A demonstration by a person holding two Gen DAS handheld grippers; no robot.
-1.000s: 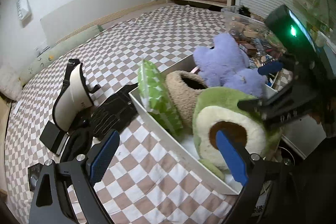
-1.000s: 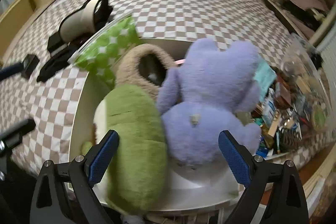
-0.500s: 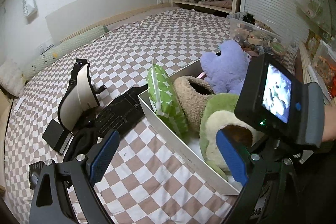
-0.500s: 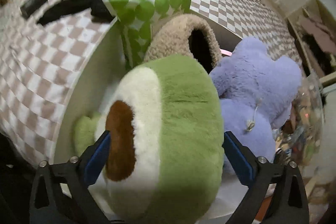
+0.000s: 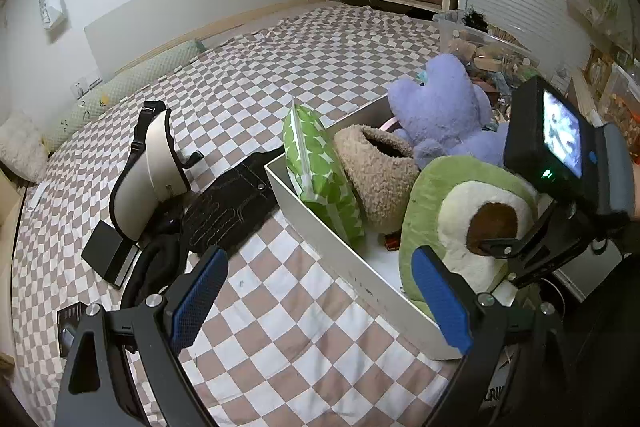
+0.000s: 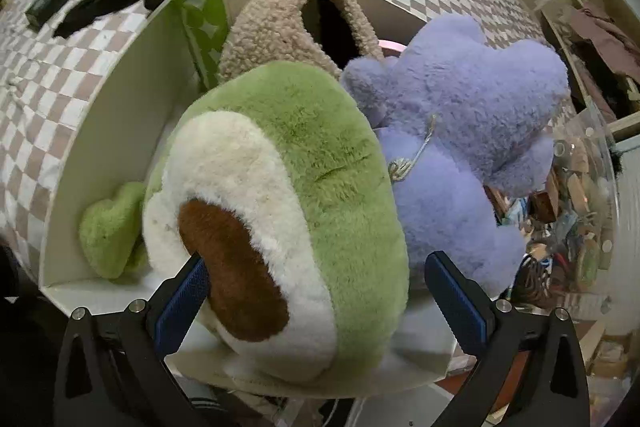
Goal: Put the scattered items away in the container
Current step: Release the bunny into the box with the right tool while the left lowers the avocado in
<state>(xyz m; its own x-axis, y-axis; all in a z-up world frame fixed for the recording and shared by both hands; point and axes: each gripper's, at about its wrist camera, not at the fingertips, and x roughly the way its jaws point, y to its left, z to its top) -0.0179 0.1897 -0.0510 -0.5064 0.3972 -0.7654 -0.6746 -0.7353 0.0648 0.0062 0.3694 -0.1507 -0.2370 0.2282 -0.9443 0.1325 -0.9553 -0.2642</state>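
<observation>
Straddling the avocado plush, the right tongs sat with fingers apart, the left pad touching its brown pit; a second earlier they had been farther back, behind the purple plush. The avocado stood in the white box on the bed, right of the slipper and green pouch. The left tongs hung apart and empty over the checked cover, much as before. Glove and headset lay left of the box.

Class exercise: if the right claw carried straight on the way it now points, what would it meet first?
The avocado plush. It already sits between the open fingers of the right claw, inside the white box; the purple plush stands beside it, probably off that line.
</observation>
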